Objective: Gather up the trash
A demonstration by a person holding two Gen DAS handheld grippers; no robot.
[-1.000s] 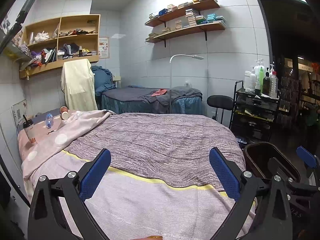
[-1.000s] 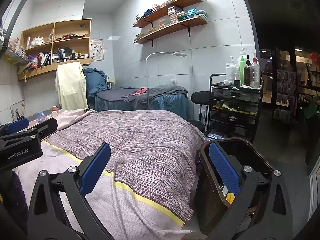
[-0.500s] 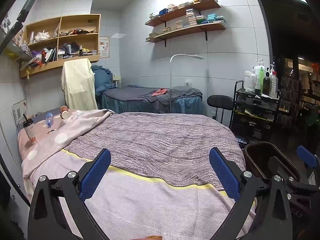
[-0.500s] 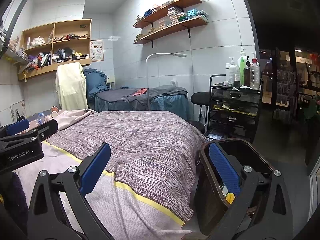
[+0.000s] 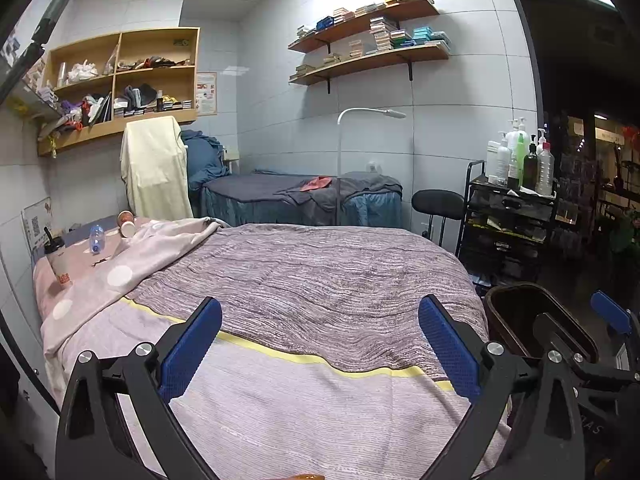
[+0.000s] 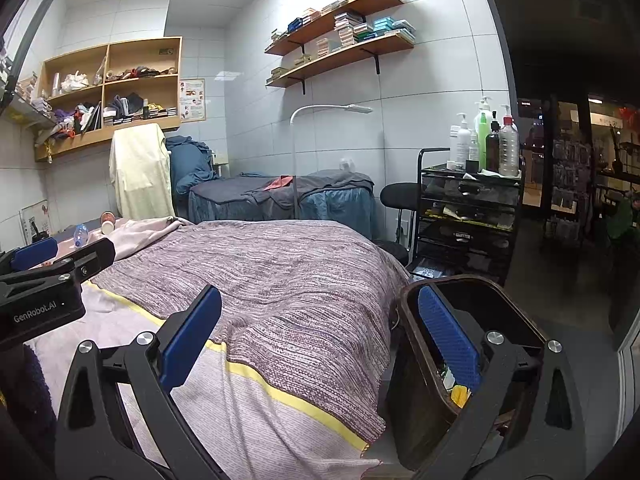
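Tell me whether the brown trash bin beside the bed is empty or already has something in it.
Not empty. The right wrist view looks into the open-topped trash bin and shows yellow and pale scraps low inside; how full it is cannot be told.

White tiled walls [image 5: 460, 128], two beds [image 5: 304, 280], seemingly dim doorway [image 5: 580, 120].

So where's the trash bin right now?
The bin stands on the floor at the bed's right corner, in front of the black cart; in the right wrist view it sits behind the open right gripper.
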